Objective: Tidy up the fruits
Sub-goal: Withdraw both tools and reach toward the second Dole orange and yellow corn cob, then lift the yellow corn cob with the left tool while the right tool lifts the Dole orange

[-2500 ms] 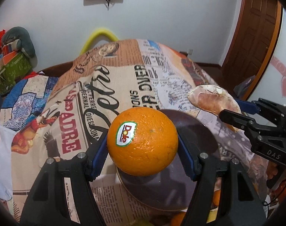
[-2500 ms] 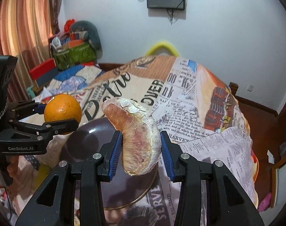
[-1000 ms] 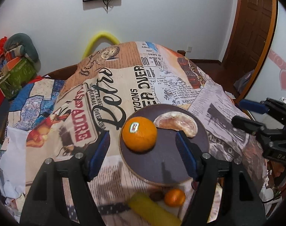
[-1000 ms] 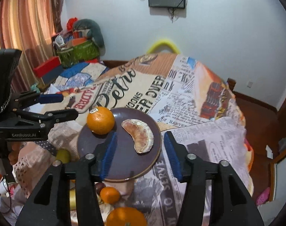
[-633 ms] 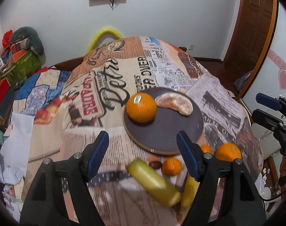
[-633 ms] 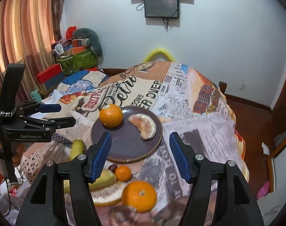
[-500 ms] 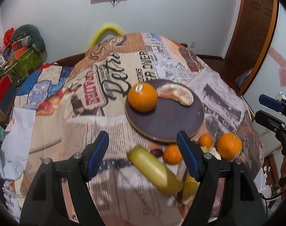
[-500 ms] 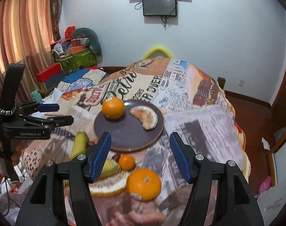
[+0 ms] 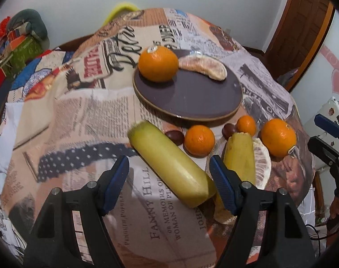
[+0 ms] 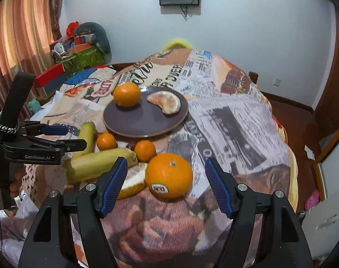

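left gripper [image 9: 169, 176] fingers released over a banana [image 9: 169, 163]; right gripper [image 10: 166, 186] fingers opening, empty, around an orange [image 10: 168, 175] on the table [image 10: 236, 129]

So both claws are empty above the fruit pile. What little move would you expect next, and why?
Probably the right gripper drops a little further around the big orange, which sits framed between its opening jaws, untouched. The plate already holds an orange and a peeled segment, with room left. The left gripper is open over a banana.
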A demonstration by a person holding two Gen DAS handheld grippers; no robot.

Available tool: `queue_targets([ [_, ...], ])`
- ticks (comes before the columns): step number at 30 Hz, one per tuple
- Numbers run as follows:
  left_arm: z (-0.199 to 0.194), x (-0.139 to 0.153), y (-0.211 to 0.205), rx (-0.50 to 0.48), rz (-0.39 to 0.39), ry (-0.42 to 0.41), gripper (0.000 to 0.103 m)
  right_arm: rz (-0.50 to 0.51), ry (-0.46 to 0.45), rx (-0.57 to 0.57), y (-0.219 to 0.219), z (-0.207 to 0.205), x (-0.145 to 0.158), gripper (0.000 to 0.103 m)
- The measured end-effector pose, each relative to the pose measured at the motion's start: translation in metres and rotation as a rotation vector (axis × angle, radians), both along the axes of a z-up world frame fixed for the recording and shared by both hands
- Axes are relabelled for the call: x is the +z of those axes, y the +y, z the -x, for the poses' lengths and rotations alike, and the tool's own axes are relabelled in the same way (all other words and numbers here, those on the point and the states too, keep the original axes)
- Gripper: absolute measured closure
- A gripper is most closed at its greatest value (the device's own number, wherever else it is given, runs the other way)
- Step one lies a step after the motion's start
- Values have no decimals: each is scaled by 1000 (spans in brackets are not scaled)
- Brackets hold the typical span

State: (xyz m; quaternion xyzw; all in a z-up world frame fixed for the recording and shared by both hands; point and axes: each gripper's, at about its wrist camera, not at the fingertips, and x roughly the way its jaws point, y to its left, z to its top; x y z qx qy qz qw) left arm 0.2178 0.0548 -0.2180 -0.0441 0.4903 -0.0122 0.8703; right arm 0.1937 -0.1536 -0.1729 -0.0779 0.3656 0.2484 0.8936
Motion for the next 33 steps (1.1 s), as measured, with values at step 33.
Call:
queue_targets([
  [33, 1, -18, 25, 38, 132, -9, 41, -37, 139, -25, 6, -24, -50, 39],
])
